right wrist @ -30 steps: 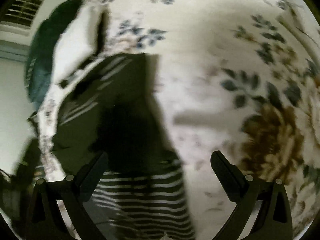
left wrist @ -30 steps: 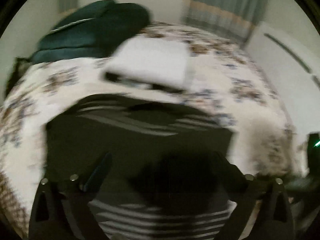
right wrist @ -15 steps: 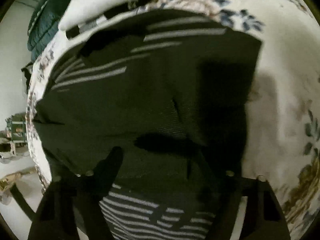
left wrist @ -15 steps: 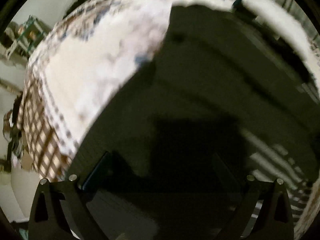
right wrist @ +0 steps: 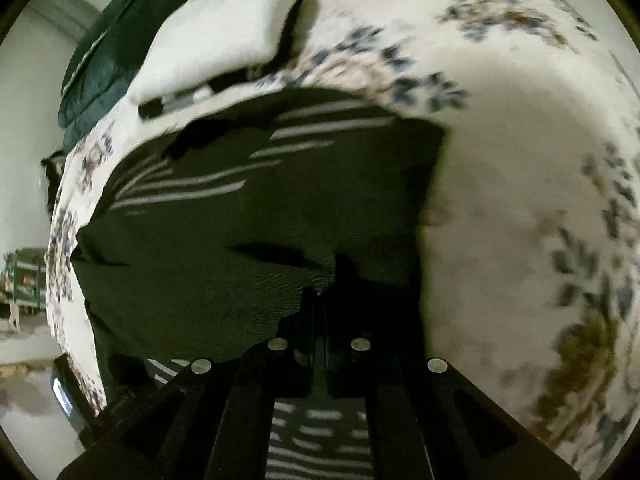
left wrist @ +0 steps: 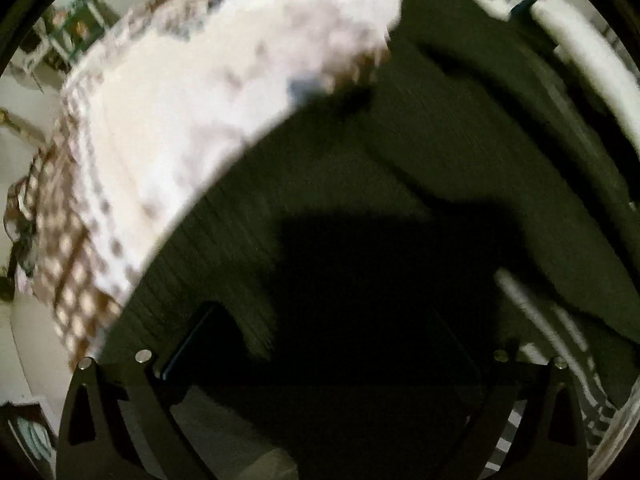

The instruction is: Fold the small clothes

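R gripper has just been closing and now pinches the near edge of the dark striped garment lying flat on the floral bedspread, prob to lift for a fold; L gripper apart over same cloth, ready to grab.

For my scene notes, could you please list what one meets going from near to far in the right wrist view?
Right tongs → dark striped garment → white folded cloth → dark green bedding.
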Demonstrator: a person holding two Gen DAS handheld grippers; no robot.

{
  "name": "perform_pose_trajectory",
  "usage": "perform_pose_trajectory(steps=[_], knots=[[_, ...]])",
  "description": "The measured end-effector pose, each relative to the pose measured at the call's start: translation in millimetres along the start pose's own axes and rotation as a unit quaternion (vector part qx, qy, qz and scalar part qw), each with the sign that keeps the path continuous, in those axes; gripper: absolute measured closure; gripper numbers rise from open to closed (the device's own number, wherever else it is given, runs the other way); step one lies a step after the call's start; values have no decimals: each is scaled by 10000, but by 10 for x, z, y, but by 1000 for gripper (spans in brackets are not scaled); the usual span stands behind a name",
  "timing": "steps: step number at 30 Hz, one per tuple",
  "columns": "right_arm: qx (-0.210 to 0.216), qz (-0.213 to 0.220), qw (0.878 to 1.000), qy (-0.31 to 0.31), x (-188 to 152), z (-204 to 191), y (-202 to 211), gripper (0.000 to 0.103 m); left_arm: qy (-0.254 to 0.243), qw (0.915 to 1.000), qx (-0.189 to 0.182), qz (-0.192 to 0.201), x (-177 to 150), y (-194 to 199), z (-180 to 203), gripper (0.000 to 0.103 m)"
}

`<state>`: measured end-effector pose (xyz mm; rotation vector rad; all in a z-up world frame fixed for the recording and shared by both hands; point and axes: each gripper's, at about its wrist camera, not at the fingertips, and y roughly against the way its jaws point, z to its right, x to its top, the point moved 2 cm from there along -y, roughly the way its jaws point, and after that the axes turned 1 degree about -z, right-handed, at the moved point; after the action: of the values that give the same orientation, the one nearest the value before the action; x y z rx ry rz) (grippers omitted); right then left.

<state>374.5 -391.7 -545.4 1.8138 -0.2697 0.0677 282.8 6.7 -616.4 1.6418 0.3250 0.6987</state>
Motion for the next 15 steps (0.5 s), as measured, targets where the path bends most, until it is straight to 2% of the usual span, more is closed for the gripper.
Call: perform_pose_trajectory(steps=[4,6,8,10,11,13,15], knots=[[-426,-75,9990,-141,-26,312,56,100,-54,9992,32,385,123,261,4,0],[-602,-350,9973,-245,-4,412,-72,100,-50,9987,38,504,223,316,15,0],[-594,-718,9954,-240,63,396,-148,98,-23,9983,50,575,331,331,31,0],[-538,-670,9961,-212,161,275,-42,88,89,9978,-28,657,452,379,33,0],[-368,-569,9975,-193,211,182,24,78,139,9974,-98,704,530,393,35,0],[260,-476,9985,-36,354,-187,103,62,227,9966,-243,751,691,357,0,0],[947,-764,9918,403,490,-718,-31,59,347,9959,-415,728,813,279,8,0]])
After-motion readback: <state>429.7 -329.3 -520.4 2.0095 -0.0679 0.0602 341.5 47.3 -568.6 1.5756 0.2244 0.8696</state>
